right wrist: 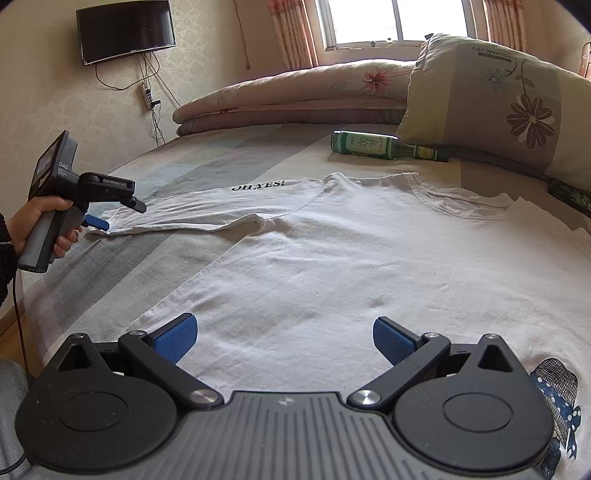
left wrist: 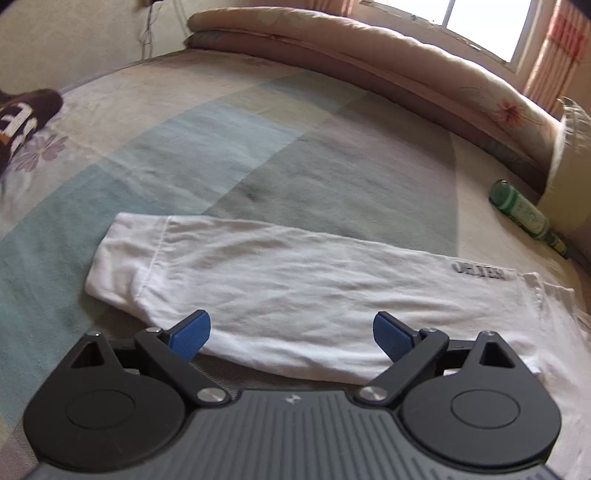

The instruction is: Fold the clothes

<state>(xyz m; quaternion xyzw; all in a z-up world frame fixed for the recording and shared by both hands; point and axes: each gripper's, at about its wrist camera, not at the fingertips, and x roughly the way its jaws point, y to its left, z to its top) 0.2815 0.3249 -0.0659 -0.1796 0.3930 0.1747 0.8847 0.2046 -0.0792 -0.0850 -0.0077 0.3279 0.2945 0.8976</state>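
Dark garment (left wrist: 22, 122) cut off left

1. You have one white shirt (right wrist: 332, 251) spread ahead of your right fingers (right wrist: 173, 338).
2. One green bottle (right wrist: 373, 146) lies beyond it.
3. One pillow (right wrist: 509, 103), two folded quilts (right wrist: 280, 99), one television (right wrist: 125, 31).

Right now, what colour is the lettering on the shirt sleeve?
Black lettering on the white shirt; right wrist view shows it best.
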